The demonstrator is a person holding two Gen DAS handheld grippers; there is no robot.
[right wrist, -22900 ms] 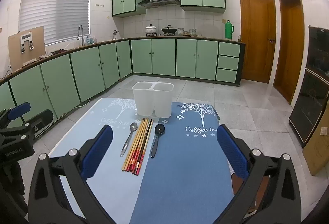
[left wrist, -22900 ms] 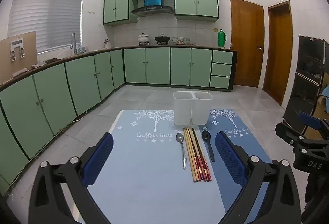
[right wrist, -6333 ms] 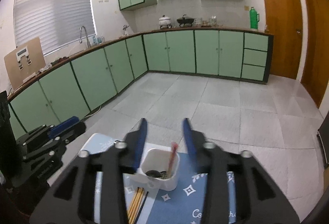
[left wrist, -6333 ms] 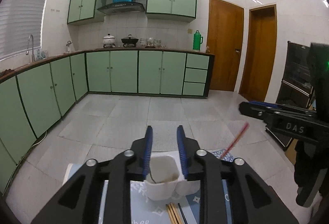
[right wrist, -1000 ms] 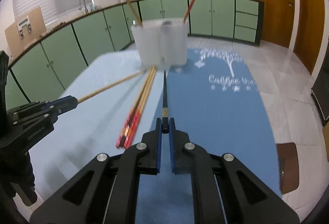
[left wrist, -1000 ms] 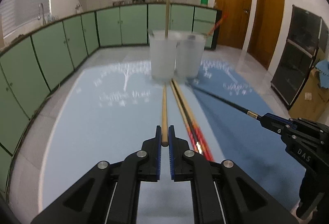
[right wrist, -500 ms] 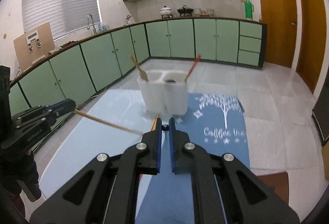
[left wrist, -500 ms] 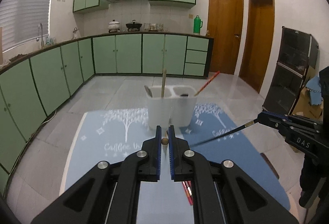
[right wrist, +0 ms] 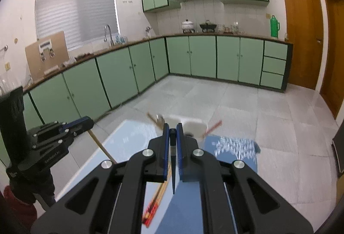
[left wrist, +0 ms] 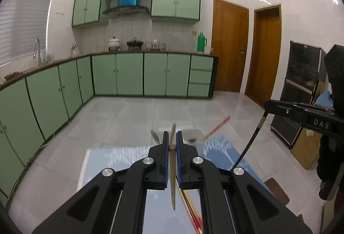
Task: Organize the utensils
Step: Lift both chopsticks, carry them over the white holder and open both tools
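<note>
Left wrist view: left gripper [left wrist: 171, 146] pinches a wooden chopstick [left wrist: 172, 180] (tip hanging down); holder [left wrist: 191, 134] sits beyond on the mat [left wrist: 120, 161]. Right wrist view: right gripper [right wrist: 172, 134] pinches a black chopstick [right wrist: 172, 167]; loose chopsticks [right wrist: 158, 197] lie below.

matte black plastic grippers [left wrist: 171, 146], wooden-looking chopstick [left wrist: 172, 180], glossy floor tiles [left wrist: 137, 113], holder [right wrist: 193, 125] probably white plastic

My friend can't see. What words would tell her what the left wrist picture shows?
The left gripper pinches a wooden chopstick above a blue table. Beyond it stands a white holder, blurred, with a red chopstick sticking out. On the right, the right gripper holds a black chopstick.
</note>
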